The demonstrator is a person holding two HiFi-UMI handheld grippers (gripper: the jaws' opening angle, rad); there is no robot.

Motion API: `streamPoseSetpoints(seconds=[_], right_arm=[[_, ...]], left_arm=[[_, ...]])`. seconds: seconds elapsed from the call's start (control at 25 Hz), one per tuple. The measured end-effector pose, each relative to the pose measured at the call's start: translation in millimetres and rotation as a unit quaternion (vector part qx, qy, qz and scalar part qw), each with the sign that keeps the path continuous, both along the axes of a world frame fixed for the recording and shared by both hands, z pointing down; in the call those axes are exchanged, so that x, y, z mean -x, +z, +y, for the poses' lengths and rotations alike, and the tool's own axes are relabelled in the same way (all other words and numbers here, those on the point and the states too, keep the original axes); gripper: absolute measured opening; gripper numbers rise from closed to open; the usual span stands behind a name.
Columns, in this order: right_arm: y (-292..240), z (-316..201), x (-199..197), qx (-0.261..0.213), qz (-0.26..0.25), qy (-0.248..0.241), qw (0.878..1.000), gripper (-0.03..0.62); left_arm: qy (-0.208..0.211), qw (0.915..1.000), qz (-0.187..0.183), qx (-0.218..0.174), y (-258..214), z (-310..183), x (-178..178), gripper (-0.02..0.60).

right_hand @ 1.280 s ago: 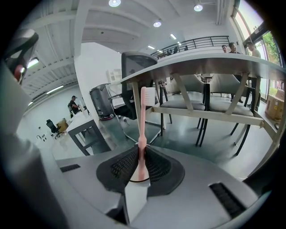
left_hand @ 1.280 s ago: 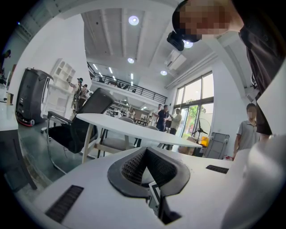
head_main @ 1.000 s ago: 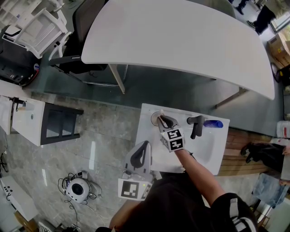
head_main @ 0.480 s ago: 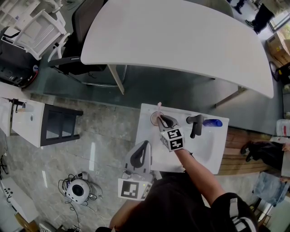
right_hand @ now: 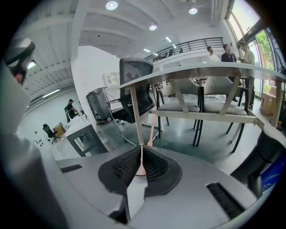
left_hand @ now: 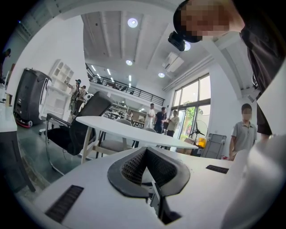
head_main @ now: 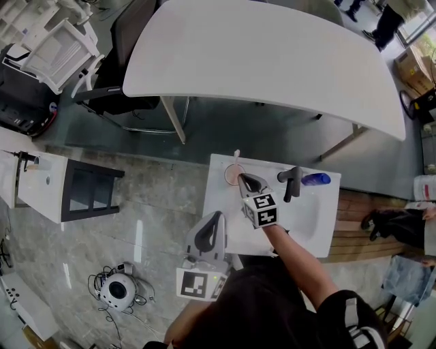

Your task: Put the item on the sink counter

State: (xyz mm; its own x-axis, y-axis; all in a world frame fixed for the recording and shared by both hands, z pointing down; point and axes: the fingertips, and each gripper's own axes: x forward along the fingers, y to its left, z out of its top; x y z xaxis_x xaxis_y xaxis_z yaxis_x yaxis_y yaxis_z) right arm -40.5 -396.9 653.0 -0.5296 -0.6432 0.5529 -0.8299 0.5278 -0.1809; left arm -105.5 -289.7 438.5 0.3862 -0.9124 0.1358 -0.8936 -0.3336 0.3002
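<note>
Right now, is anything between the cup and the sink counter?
Nothing visible: the right hand-held gripper pinches the cup at the back-left corner of the counter; the faucet stands apart, to its right.

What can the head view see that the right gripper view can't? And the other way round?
Only the head view shows the left gripper, held low, and the white gadget on the floor. Only the right gripper view shows the ceiling lights, and it shows the right gripper up close, its jaws pinched together, seemingly on the rim of the cup. Both show the pink toothbrush standing in the cup, the white table and the black chair.
</note>
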Motion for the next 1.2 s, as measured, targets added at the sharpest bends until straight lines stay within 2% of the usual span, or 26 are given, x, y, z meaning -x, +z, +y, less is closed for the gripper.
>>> streamPoseSetpoints(seconds=[0.4, 0.6, 0.92, 1.2], right_arm=[[-35.7, 38.0, -16.2, -0.026, -0.015, 0.036, 0.999, 0.011], [-56.3, 69.8, -24.1, -0.040, -0.026, 0.056, 0.997, 0.011], [-96.3, 143.0, -43.2, -0.071, -0.047, 0.088, 0.992, 0.011], [-129.7, 218.0, -61.4, -0.097, -0.058, 0.119, 0.986, 0.011]], left_arm=[[0.019, 0.9996, 0.003, -0.022, -17.4, 40.6, -0.9, 0.015], [0.047, 0.9975, -0.020, -0.048, -23.7, 70.6, -1.8, 0.015], [0.063, 0.9957, -0.001, -0.068, -39.1, 132.5, -7.2, 0.015], [0.087, 0.9933, -0.004, -0.076, -41.2, 189.7, -11.7, 0.015]])
